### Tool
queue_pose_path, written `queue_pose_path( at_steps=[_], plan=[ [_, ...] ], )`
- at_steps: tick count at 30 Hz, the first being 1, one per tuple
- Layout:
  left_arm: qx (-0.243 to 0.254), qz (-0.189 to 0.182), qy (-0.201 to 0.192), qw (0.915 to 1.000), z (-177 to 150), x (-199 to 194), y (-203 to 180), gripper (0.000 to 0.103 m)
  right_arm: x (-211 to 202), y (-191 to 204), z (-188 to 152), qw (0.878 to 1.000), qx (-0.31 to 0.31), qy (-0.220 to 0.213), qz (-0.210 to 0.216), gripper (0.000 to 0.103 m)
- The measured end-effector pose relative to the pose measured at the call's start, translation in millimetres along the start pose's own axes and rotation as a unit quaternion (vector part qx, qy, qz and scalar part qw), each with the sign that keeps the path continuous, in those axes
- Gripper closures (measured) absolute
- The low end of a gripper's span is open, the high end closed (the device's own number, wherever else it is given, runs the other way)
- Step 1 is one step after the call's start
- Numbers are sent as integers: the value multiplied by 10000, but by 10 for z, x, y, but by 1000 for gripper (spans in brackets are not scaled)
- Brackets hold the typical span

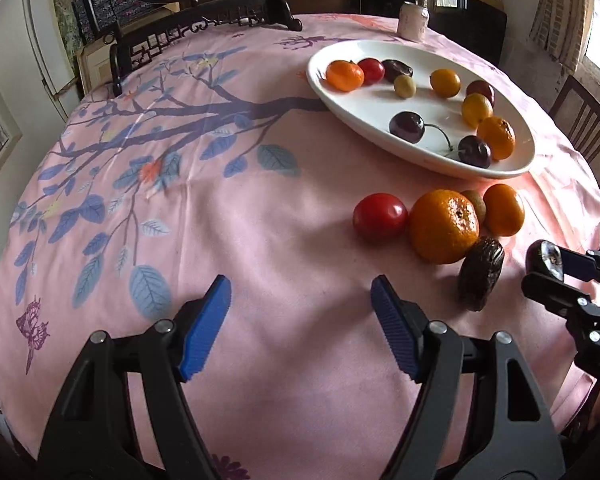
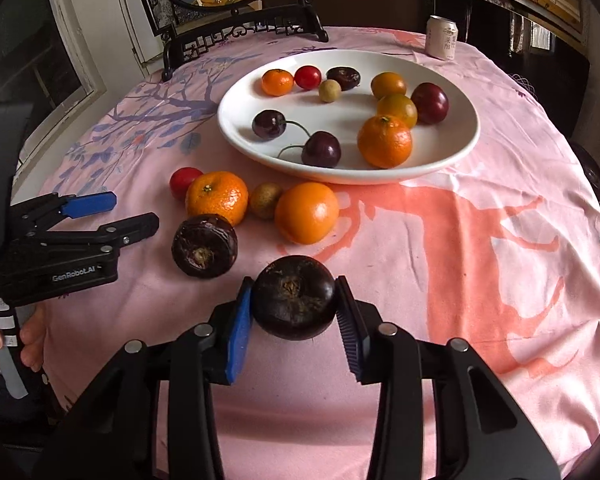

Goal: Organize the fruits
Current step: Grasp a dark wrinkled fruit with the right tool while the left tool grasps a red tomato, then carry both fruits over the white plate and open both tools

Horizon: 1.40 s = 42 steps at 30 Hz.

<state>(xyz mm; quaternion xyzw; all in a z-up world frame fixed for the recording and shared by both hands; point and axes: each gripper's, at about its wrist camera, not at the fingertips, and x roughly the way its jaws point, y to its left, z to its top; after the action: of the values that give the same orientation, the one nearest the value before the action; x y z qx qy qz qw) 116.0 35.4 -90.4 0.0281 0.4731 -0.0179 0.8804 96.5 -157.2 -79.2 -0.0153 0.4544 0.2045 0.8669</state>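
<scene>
My right gripper point(image 2: 294, 300) is shut on a dark round water chestnut point(image 2: 293, 296), held just above the pink cloth. A second dark chestnut point(image 2: 204, 246) lies to its left, also in the left wrist view point(image 1: 481, 276). Behind it sit a mandarin point(image 2: 217, 197), a red tomato point(image 2: 182, 180), a small brown fruit point(image 2: 265, 199) and an orange point(image 2: 307, 212). The white plate point(image 2: 452, 152) holds several fruits: cherries, mandarins, plums. My left gripper point(image 1: 300, 316) is open and empty over bare cloth, left of the loose fruit group point(image 1: 444, 224).
A drink can point(image 2: 442, 37) stands behind the plate. A dark carved stand point(image 2: 240, 32) with a round picture sits at the table's far edge. The pink patterned tablecloth point(image 1: 180, 200) covers the round table. A wooden chair point(image 1: 580, 120) stands at the right.
</scene>
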Motion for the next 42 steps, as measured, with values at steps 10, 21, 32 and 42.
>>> queue_pose_path(
  at_steps=[10,21,32,42],
  plan=[
    [231,-8,-130,9996,349,237,-277,38,-103,-368,-194,9970,641,-22,441,63],
    [409,-362,-207,9983,384,250,-344,73,-146,-422,-201,9961,769,-41,440,63],
    [-109,-939,-323,9950,126,-174,-243,73,-200,-349,-132,9964,762,-126,360,63],
    [358,-861,-800,9924,490,-667,-275,73,-404,-375,178,9980,457,-426,19,63]
  ],
)
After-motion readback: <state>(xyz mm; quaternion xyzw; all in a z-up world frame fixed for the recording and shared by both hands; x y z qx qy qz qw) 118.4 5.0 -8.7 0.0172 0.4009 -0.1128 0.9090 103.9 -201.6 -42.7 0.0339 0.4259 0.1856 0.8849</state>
